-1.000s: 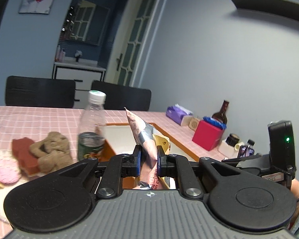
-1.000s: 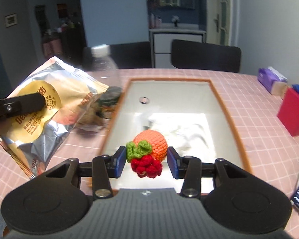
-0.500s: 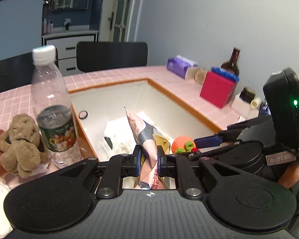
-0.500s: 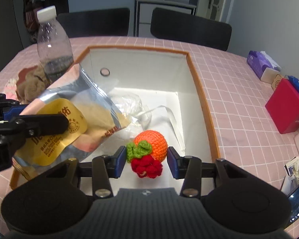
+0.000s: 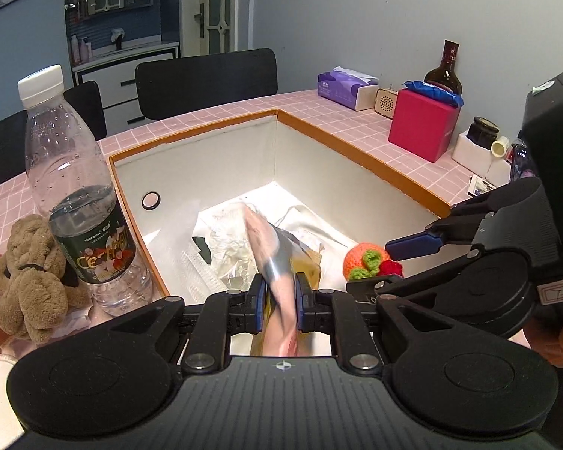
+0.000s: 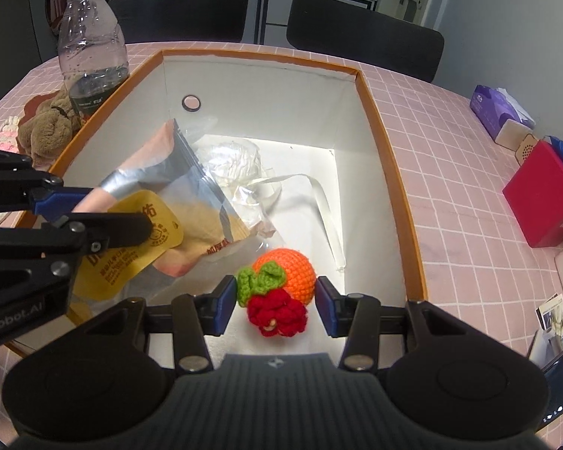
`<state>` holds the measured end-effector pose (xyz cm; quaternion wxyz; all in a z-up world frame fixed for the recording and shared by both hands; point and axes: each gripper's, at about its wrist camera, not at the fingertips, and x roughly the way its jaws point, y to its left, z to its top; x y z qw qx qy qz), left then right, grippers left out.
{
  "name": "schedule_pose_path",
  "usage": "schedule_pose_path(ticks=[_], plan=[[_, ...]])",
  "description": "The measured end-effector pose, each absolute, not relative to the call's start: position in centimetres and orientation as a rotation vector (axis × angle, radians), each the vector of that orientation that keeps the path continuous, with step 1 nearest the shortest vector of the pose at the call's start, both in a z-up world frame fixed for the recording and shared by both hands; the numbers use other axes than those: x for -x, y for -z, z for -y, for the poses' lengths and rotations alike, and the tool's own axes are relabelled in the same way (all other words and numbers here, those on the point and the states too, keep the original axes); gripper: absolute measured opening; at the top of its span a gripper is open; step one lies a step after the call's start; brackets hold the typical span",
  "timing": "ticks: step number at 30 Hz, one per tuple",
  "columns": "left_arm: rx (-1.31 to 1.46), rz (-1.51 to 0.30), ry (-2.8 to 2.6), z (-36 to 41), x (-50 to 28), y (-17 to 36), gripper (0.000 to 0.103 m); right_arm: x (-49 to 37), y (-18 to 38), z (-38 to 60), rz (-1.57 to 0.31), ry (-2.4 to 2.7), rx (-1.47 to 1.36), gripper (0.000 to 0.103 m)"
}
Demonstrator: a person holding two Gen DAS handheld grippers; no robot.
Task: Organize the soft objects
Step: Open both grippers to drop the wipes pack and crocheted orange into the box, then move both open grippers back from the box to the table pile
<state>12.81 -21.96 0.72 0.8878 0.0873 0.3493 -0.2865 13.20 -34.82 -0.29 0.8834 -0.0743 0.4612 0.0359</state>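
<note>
Inside the box (image 6: 401, 202), the left gripper (image 5: 277, 302) pinches a snack bag (image 6: 161, 202); the right gripper (image 6: 272, 302) brackets the crocheted orange (image 6: 285, 273), pads just apart.

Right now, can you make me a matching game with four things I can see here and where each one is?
Things:
1. crochet orange
2. snack bag
3. water bottle
4. brown plush toy

Places:
A. standing on the pink table, just outside the box's left wall
B. pinched in the left gripper, hanging over the box
C. lying on the table beside the bottle
D. between the right gripper jaws, low inside the box

Pairs: 1-D, 2-B, 3-A, 4-C
</note>
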Motion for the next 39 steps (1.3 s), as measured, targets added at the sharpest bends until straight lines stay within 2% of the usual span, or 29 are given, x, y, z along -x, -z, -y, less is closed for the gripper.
schedule_pose_path(ticks=[15,23,29,39], plan=[[-0.143,-0.632,0.602,20.5,-10.9,-2.6,0.017,-11.8,-1.2,34.1,-0.888,-0.108,0.177,0.068],[-0.099,-0.584,0.614,18.0,-9.1,-3.4,0.018,-11.1,-1.5,33.5,-0.881,-0.129,0.174,0.070],[-0.066,-0.533,0.588,14.8,-7.7,-3.6,0.018,-10.2,-2.9,32.9,-0.850,-0.140,0.153,0.077],[-0.039,-0.497,0.483,9.4,-5.9,-3.1,0.018,-6.4,-5.3,29.0,-0.760,-0.191,0.143,0.078]])
